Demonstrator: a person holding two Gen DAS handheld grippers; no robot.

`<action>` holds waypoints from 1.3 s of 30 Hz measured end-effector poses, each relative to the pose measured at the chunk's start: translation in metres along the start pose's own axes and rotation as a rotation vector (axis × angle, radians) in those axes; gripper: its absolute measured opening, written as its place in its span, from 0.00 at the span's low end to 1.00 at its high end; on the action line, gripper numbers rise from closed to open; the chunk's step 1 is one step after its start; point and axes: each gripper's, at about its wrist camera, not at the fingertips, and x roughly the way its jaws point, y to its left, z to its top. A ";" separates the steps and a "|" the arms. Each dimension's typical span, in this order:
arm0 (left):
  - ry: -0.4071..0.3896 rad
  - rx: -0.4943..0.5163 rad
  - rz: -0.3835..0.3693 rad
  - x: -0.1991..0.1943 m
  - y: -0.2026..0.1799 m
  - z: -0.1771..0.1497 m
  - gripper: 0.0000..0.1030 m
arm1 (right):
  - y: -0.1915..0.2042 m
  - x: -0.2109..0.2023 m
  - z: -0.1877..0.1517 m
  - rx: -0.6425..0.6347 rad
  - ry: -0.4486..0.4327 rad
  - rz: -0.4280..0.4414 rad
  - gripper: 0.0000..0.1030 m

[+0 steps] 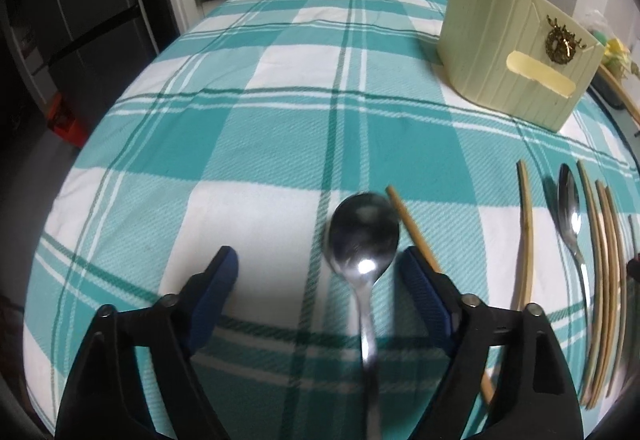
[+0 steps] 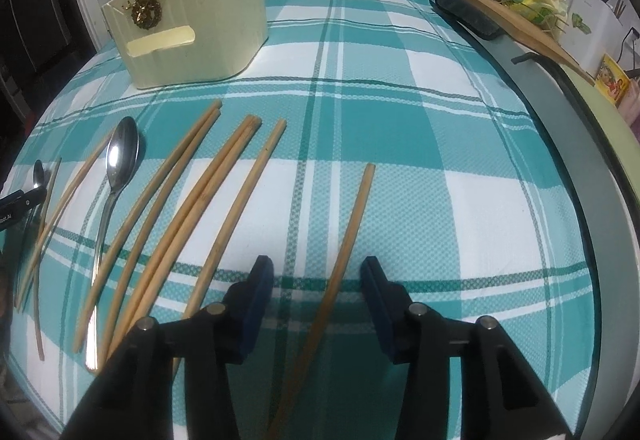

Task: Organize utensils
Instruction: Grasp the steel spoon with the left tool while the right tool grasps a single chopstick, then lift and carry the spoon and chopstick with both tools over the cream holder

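A metal spoon [image 1: 364,236] lies on the checked cloth between the fingers of my open left gripper [image 1: 318,268], bowl pointing away. A wooden chopstick [image 1: 416,232] lies just right of it, partly under the right finger. A second spoon [image 1: 570,211] and several chopsticks [image 1: 600,260] lie further right. In the right wrist view my open right gripper [image 2: 318,280] straddles a lone chopstick [image 2: 348,240]. Several chopsticks [image 2: 224,191] and a spoon [image 2: 120,159] lie to its left. The pale green utensil holder [image 2: 200,27] stands at the back; it also shows in the left wrist view [image 1: 512,51].
The table [image 2: 460,159] has a teal checked cloth, with a grey edge [image 2: 580,167] on the right. A wooden board [image 2: 520,23] and a dark pad [image 2: 468,11] lie beyond it. A stove with pans and jars stands at the back. The left gripper's body [image 2: 20,203] shows at the far left.
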 end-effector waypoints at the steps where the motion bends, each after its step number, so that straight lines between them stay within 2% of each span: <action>1: -0.004 0.005 -0.002 0.000 -0.003 0.001 0.72 | -0.001 0.002 0.003 0.001 -0.003 0.001 0.43; 2: -0.013 0.018 -0.006 0.000 -0.007 0.002 0.63 | -0.001 0.004 0.007 0.001 -0.005 0.001 0.41; 3: -0.022 0.034 -0.017 -0.001 -0.011 0.003 0.49 | -0.001 0.006 0.010 0.001 -0.008 0.003 0.39; 5: -0.032 0.067 -0.031 -0.003 -0.016 0.002 0.35 | -0.003 0.009 0.016 0.007 -0.016 0.005 0.29; 6: -0.038 0.089 -0.019 -0.003 -0.020 0.002 0.35 | -0.004 0.011 0.019 0.010 -0.019 0.001 0.25; 8: -0.043 0.106 -0.027 -0.004 -0.019 0.002 0.34 | -0.006 0.013 0.023 0.019 -0.024 0.008 0.09; 10: -0.029 0.097 -0.063 -0.005 -0.013 0.004 0.34 | -0.011 0.015 0.028 0.046 -0.019 0.035 0.07; 14: -0.032 0.080 -0.112 -0.016 -0.004 0.005 0.34 | -0.019 0.010 0.033 0.101 -0.029 0.105 0.06; 22: -0.113 0.070 -0.204 -0.068 0.004 0.015 0.34 | -0.026 -0.037 0.035 0.190 -0.113 0.234 0.06; 29: -0.185 0.057 -0.264 -0.112 0.012 0.023 0.34 | -0.018 -0.087 0.029 0.173 -0.197 0.259 0.06; 39: -0.259 0.065 -0.313 -0.159 0.018 0.032 0.33 | 0.006 -0.156 0.022 0.097 -0.385 0.235 0.06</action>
